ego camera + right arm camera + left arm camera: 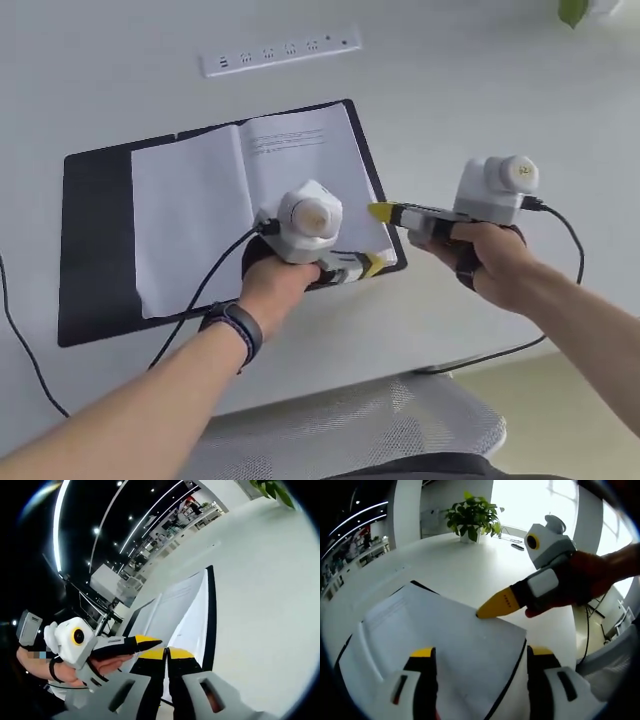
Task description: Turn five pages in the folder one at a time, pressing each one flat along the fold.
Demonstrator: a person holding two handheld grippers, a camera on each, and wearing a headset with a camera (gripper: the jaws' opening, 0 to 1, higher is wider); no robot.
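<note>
The black folder (95, 250) lies open on the white table, with white pages spread left and right of the fold. My left gripper (372, 265) hovers over the lower right corner of the right page (300, 160). Its jaws stand wide open in the left gripper view (481, 652), with the page (435, 625) beneath them. My right gripper (383, 211) comes in from the right, jaws together, and its yellow tip (479, 613) touches the page's outer edge. In the right gripper view its jaws (166, 653) are shut, aimed along the page (175, 610).
A white power strip (280, 52) lies behind the folder. A potted plant (472, 517) stands at the far end of the table. Black cables (200, 295) trail from both grippers. A mesh chair (350, 430) sits below the table's near edge.
</note>
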